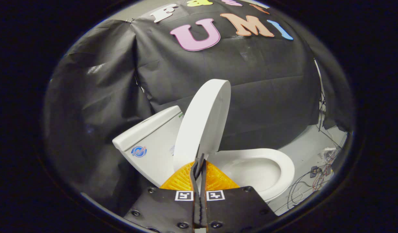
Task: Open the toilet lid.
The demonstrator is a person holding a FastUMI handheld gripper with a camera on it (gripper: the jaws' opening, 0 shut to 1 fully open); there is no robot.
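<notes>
The white toilet lid (pixel 203 119) stands raised and nearly upright, leaning back toward the tank (pixel 150 139). The seat ring (pixel 284 161) and the open bowl (pixel 250 171) lie uncovered to the right of the lid. My gripper (pixel 199 159) is shut, its two fingers pressed together. The tips sit right at the lid's lower edge, near the hinge. I see nothing held between them, and I cannot tell whether they touch the lid.
Black cloth walls stand behind and to the left of the toilet. On the grey floor (pixel 302 145) to the right of the bowl lies a tangle of cables and small electronics (pixel 317 176).
</notes>
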